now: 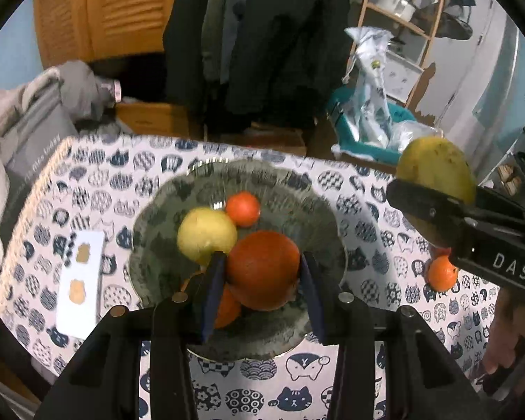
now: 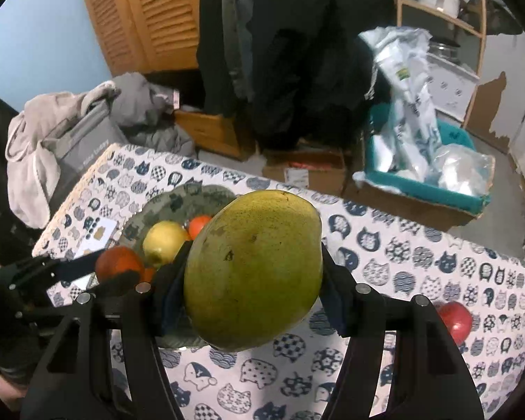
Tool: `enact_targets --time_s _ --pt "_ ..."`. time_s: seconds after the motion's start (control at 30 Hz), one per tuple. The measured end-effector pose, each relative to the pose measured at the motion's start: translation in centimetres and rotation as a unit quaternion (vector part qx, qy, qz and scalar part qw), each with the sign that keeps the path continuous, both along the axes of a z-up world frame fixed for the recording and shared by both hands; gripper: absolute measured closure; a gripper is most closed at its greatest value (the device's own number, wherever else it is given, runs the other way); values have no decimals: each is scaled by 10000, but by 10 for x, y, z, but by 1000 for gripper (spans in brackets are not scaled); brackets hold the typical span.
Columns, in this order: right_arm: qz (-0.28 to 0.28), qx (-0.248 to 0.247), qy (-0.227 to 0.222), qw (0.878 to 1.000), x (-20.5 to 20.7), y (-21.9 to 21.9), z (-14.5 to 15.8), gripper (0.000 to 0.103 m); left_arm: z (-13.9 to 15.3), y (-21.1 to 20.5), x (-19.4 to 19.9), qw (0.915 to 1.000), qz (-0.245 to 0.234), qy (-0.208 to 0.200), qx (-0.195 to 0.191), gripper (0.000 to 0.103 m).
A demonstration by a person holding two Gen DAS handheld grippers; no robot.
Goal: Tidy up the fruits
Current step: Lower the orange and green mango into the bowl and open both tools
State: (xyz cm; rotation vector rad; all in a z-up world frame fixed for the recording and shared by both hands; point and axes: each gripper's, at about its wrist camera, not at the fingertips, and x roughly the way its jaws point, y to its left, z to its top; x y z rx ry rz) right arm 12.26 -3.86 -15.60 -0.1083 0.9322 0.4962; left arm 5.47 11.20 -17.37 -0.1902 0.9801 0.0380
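On the left, a white card (image 1: 82, 280) lies on the cat-print tabletop (image 1: 360, 189) just beside the glass plate (image 1: 157, 245). In the plate sit a yellow fruit (image 1: 206, 238) and a small orange one (image 1: 243, 208). The left gripper (image 1: 262, 280) hangs over the plate, its fingers (image 1: 211, 294) pinching a big orange (image 1: 262, 266) from both sides, with another orange piece half hidden below it. To set it down well, I would lower it into the open space at the near side of the plate, clear of the yellow fruit, and let go only once it rests. Further right, the right gripper (image 2: 253, 276) has its fingers clamped on a large green mango (image 2: 253, 273), held above the tabletop near the plate's right edge; it should wait its turn. A small tangerine (image 1: 442, 273) and a red fruit (image 2: 455, 320) remain loose on the cloth.
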Motion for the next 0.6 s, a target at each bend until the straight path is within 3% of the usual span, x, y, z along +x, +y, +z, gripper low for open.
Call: enact_targets --time_s 0.27,0.6 --pt "88 -149 250 9995 8 15 -25 38 -27 7 1 9994 20 348 -92 60" --pt "102 -185 368 9991 12 22 -34 38 -37 8 5 9985 -8 522 -185 59"
